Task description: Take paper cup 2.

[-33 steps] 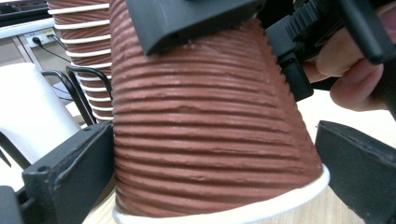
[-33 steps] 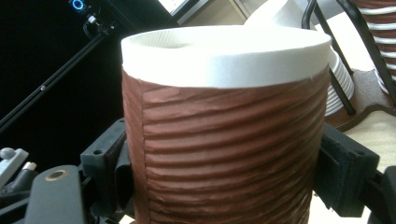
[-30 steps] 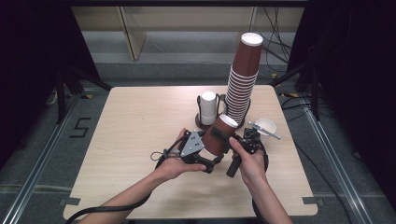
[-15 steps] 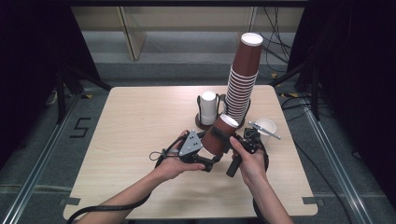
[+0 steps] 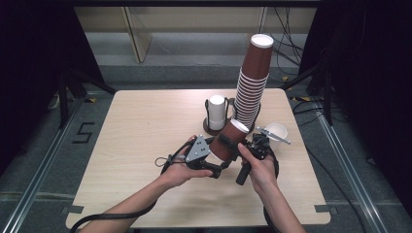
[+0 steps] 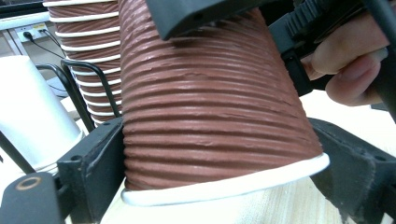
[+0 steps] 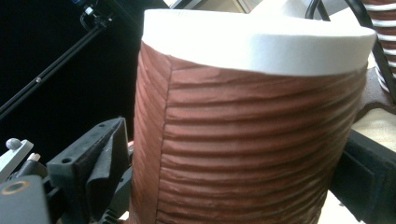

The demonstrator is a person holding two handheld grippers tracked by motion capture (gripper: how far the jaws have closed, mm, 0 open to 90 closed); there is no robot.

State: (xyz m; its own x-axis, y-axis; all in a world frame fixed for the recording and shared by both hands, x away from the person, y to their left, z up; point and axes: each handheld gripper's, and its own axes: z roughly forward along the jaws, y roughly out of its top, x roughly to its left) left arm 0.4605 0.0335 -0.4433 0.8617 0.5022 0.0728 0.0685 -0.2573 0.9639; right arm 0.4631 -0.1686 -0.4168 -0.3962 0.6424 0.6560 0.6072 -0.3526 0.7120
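Cup (image 5: 227, 141) was the whole worry: a ribbed brown paper one, upside down and tilted, white base uppermost, held above the table (image 5: 145, 145) just in front of the tall stack of brown cups (image 5: 253, 82) and the wire holder (image 5: 214, 130). My left gripper (image 5: 212, 158) had it near the rolled rim; its jaws had just been closing, and in the left gripper view both sat against the ribbed wall (image 6: 210, 121), so I read that as clamped on the cup. My right gripper (image 5: 243, 145) sat higher on the same cup; its jaws had just been opening, and in the right gripper view the left jaw showed a thin gap to the wall (image 7: 243, 140) while the right one looked close or touching, so I judged it let go. That left one grip, low on a tapered, slick wall, and I feared the cup could pivot or slide out. Squeezing harder could have dented the paper. Any swing away from me might have nudged the leaning stack, or the white cup (image 5: 216, 111) in the holder, or the small white cup (image 5: 277, 131) beside my right hand (image 5: 257, 167)
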